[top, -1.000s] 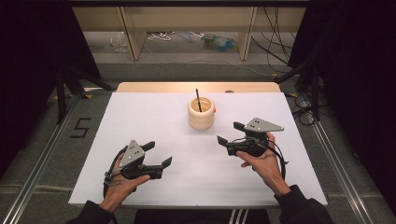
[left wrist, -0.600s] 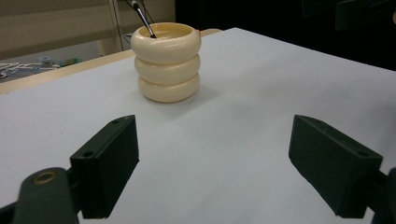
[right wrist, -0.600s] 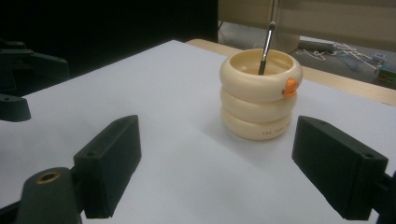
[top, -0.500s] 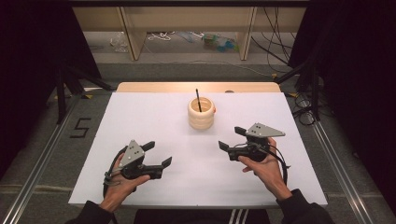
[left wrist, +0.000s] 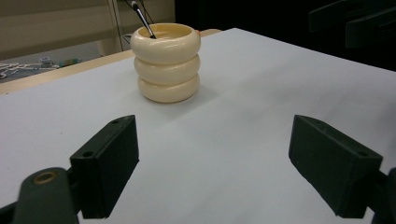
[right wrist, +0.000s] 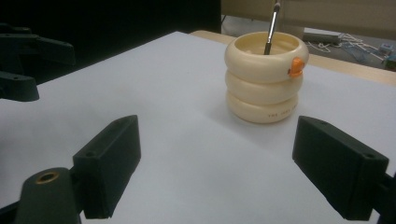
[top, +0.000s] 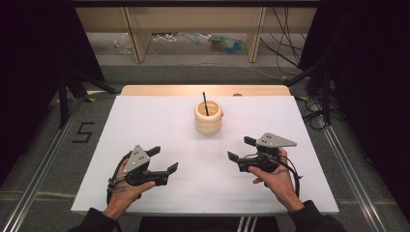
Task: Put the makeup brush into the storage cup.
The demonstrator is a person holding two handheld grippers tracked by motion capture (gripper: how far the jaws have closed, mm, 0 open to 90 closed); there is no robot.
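Both grippers — left gripper (top: 163,160) and right gripper (top: 241,149) — sit wide apart and empty on the white table (top: 159,121), the ringed cream holder (top: 209,117) with its brush (top: 205,103) untouched beyond — nothing yet begun.

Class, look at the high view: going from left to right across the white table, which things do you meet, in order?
Left claw → cream ringed holder with a dark brush standing in it → right claw, all on the white table.
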